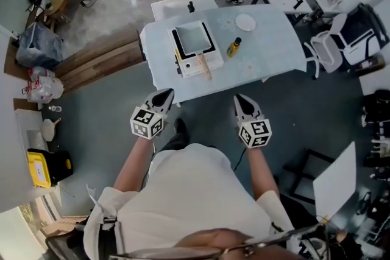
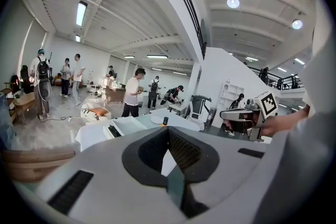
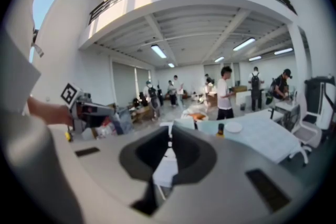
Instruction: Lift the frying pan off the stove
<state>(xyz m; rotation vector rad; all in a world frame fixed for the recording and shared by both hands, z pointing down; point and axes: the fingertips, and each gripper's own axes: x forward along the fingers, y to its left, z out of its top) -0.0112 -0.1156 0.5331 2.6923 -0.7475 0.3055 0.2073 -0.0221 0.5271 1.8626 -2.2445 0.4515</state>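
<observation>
In a busy open hall, the frying pan (image 1: 194, 36) sits on the stove (image 1: 214, 59) on the table (image 1: 280, 39) at my twelve o'clock, handle (image 1: 205, 67) toward me for an easy grab, while my left tongs (image 1: 166, 93) and right tongs (image 1: 239, 98) hang clenched and empty, short of the table.

The table (image 1: 280, 52) carries 1 stove (image 1: 190, 68), 1 bottle (image 1: 234, 47) and 1 plate (image 1: 245, 22).

Head view steeply down — both gripper views level, toward the table (image 1: 274, 49)
</observation>
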